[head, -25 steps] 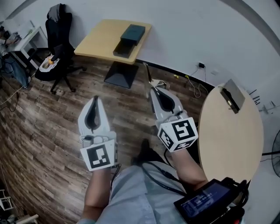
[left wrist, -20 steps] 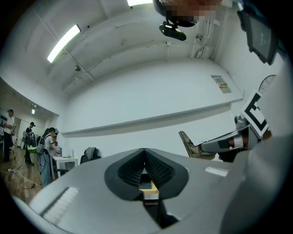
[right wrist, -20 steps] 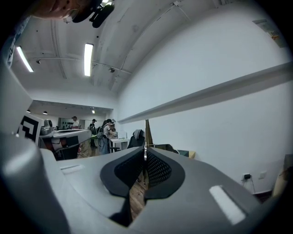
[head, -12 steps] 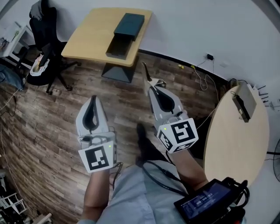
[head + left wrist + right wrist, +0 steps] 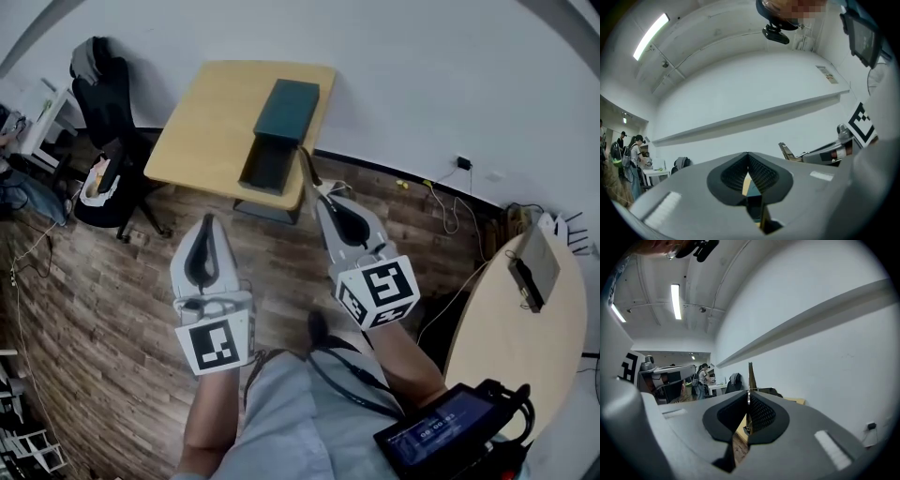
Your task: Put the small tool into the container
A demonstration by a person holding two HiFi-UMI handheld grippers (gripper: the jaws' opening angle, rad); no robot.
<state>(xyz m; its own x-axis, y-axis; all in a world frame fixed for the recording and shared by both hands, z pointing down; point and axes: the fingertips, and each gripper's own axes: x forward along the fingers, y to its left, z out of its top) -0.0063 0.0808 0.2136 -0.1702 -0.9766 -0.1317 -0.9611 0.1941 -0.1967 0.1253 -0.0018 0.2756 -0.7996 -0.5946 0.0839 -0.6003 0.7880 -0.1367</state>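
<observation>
As both grippers are held out toward the wooden table (image 5: 211,117), the head view is covered first. A dark container (image 5: 286,106) is seen on the table's right half, with its open tray part toward the table's near edge. The left gripper (image 5: 207,218) is held short of the table's near edge, above the plank floor (image 5: 112,281). Its jaws are drawn together and nothing is gripped. The right gripper (image 5: 322,190) is held just short of the table's near right corner, and its jaws are clamped on the small tool (image 5: 307,171), a thin metal piece. The tool's free end is seen against the table's near edge, just beside the container's open part. The tool is not inside the container. A black office chair (image 5: 105,89) is parked left of the table.

Left gripper view: the pads are seen meeting at the tips with nothing between them. A sliver of the table and container is glimpsed through the gap lower down. The right gripper is seen at the right, with the tool (image 5: 786,151) poking out of it.

Right gripper view: the jaws are pressed onto the tool (image 5: 750,373), which is seen standing up past the tips as a narrow blade. A corner of the table (image 5: 797,401) is seen right of the jaws. The chair (image 5: 736,379) is seen left of that corner, and people (image 5: 701,376) are made out farther back, too small to detail.
</observation>
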